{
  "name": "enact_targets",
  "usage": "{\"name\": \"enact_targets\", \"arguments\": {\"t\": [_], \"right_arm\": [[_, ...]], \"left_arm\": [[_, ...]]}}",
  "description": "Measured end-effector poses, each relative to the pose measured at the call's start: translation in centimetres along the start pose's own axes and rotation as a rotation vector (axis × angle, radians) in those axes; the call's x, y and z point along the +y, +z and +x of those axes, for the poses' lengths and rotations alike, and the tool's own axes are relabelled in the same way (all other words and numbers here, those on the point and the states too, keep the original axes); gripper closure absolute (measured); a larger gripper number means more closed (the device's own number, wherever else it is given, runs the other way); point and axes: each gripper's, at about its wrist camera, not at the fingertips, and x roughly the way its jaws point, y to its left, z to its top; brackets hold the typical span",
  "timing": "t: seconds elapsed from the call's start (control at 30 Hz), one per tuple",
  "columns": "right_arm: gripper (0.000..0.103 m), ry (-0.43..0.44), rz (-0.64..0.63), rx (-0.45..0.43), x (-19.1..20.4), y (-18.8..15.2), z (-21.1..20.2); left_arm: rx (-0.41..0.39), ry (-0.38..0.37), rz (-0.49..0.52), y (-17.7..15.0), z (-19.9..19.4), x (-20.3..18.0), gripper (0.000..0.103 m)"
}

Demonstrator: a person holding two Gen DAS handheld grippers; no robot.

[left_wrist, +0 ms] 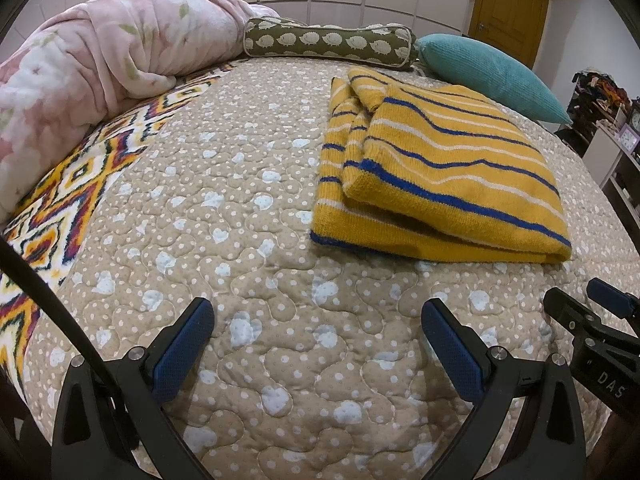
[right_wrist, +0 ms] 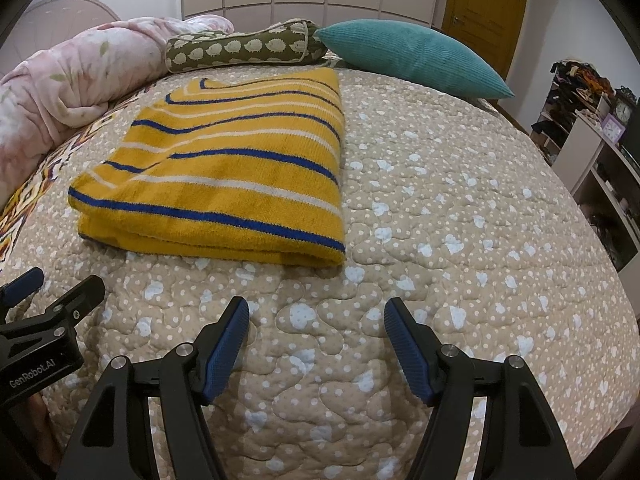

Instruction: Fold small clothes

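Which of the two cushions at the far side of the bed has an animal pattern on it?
The long olive bolster cushion, printed with pale hedgehog-like animals. The teal cushion beside it is plain ribbed fabric without any print.

Striped garment (right_wrist: 224,176): folded, lying on the bed (right_wrist: 460,240)
Right tool (right_wrist: 316,328): spread wide, empty, near the garment's front edge
Left tool (right_wrist: 48,292): at the left edge

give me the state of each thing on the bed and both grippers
striped garment: folded in layers, flat on the quilt
left gripper: open, empty, short of the garment
right gripper: open, empty, short of the garment
pink blanket: bunched up at the far edge
hedgehog bolster: lying on its side
teal cushion: lying flat
door: closed
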Motion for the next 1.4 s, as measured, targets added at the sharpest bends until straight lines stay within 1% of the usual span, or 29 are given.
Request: {"name": "enact_targets", "arguments": {"t": [0.4, 1.07, 1.2, 1.4], "right_arm": [[0.027, -0.004, -0.002, 0.001, 0.0, -0.2, 0.2], [0.026, -0.005, 0.000, 0.002, -0.1, -0.3, 0.3], [0.026, 0.000, -0.003, -0.002, -0.1, 0.0, 0.4], [0.026, 0.029, 0.002, -0.022, 0.0, 0.6, 0.0]], "left_arm": [[-0.014, -0.005, 0.005, -0.2, -0.2, 0.0, 0.000], [-0.015, -0.004, 0.010, -0.3, -0.3, -0.1, 0.000], [-0.018, 0.011, 0.005, 0.1, -0.7, -0.3, 0.000], [-0.011, -0.010, -0.024, 1.0, -1.5, -0.5, 0.000]]}}
